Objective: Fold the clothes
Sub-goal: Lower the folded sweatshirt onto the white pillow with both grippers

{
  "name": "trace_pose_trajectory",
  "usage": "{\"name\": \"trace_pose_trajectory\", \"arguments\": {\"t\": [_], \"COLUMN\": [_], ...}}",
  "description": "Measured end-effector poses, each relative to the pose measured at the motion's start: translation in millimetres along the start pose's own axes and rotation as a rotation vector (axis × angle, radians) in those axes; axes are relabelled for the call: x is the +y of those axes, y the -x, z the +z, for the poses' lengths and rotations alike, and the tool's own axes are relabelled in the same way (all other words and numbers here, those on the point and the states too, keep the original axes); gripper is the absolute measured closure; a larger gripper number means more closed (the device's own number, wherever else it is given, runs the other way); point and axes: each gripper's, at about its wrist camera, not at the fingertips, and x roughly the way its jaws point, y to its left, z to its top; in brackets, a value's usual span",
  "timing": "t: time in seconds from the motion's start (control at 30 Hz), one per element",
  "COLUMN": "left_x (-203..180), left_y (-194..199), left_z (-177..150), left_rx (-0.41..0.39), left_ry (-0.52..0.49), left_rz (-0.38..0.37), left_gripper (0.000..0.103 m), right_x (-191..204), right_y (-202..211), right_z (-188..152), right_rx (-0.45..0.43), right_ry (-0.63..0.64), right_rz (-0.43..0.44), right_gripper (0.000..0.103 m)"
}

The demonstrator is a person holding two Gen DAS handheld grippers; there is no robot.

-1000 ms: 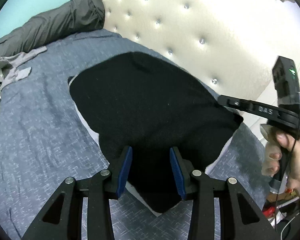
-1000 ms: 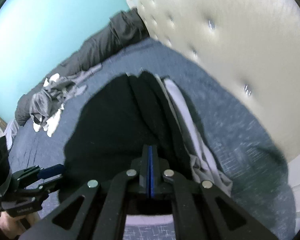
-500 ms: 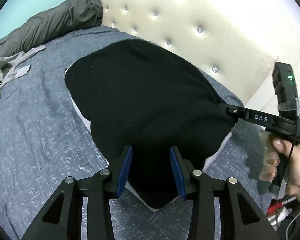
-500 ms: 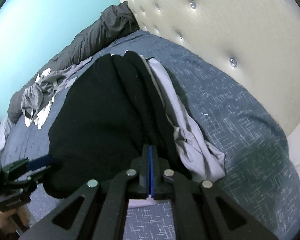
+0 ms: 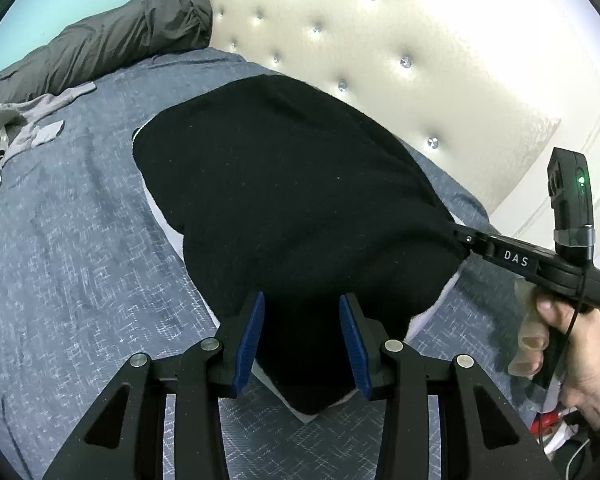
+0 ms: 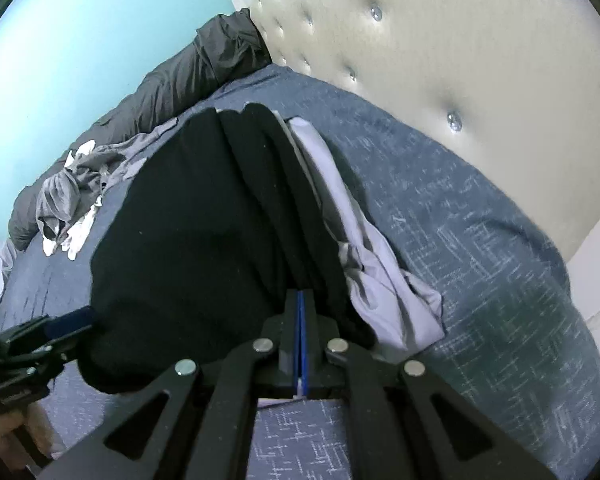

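Observation:
A black garment (image 5: 292, 200) lies folded on the blue bed, on top of a light grey garment (image 6: 364, 248) that sticks out along its right side. My left gripper (image 5: 302, 332) is open, its blue pads on either side of the black garment's near corner. My right gripper (image 6: 301, 320) is shut on the black garment (image 6: 204, 232) at its right edge. It also shows in the left wrist view (image 5: 464, 240), pinching that edge.
The blue bedspread (image 5: 68, 248) stretches left. A cream tufted headboard (image 5: 380, 32) stands behind. A dark grey blanket (image 5: 112, 40) lies along the far side. A heap of grey and white clothes (image 6: 72, 192) lies at the far left.
Both grippers have moved forward and lower over the black garment, which now lies flatter on the bed. The right gripper stays shut on its edge, the left stays open.

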Motion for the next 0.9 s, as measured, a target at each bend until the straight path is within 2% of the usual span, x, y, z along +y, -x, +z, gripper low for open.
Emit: {"name": "trace_pose_trajectory", "arguments": {"t": [0.27, 0.9], "left_x": [4, -9], "left_y": [18, 97], "left_z": [9, 15], "left_rx": [-0.003, -0.079], "left_ry": [0.047, 0.039], "left_rz": [-0.004, 0.024], "left_gripper": [0.061, 0.06], "right_x": [9, 50], "right_y": [18, 99], "right_z": [9, 15], "right_rx": [-0.017, -0.094], "right_ry": [-0.013, 0.0], "right_rz": [-0.013, -0.007], "right_gripper": [0.103, 0.103]}}
